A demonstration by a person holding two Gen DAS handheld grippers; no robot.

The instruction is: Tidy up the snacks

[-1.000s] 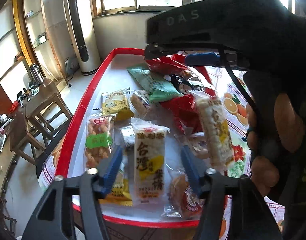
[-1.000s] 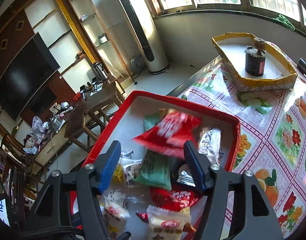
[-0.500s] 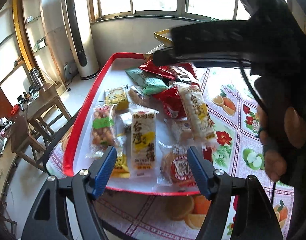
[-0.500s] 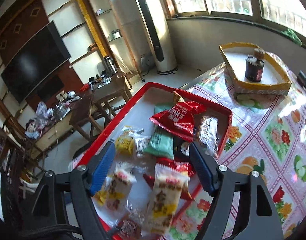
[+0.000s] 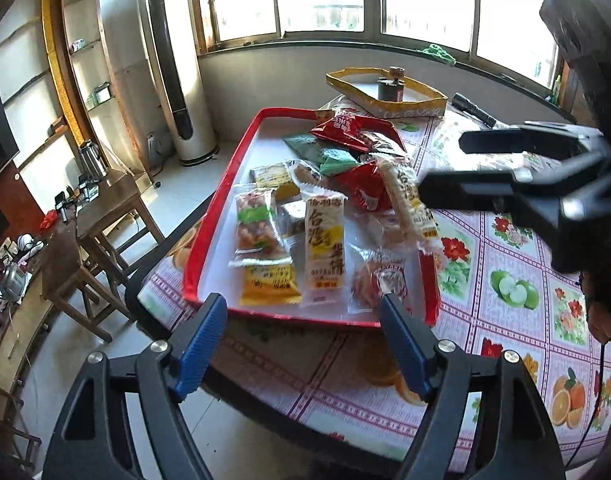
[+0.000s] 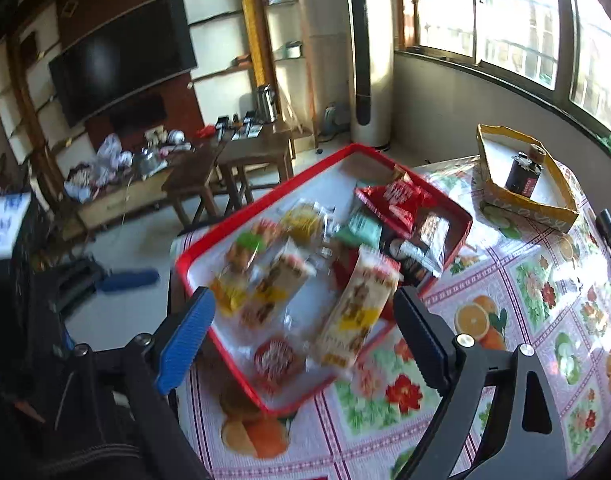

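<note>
- On our table (image 5: 505, 320): red tray (image 5: 209, 236), heaped with snack packets (image 5: 325, 240).
- Beyond it: yellow tray (image 6: 561, 216), holding a jar (image 6: 523, 178).
- Our left gripper (image 5: 305, 344), right gripper (image 6: 305, 332): jaws wide, empty.

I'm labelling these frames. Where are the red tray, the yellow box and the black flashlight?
red tray (image 5: 209, 216): left wrist view, on its left rim.
yellow box (image 6: 525, 204): right wrist view, on its near wall.
black flashlight (image 5: 474, 109): left wrist view, mid-barrel.
</note>
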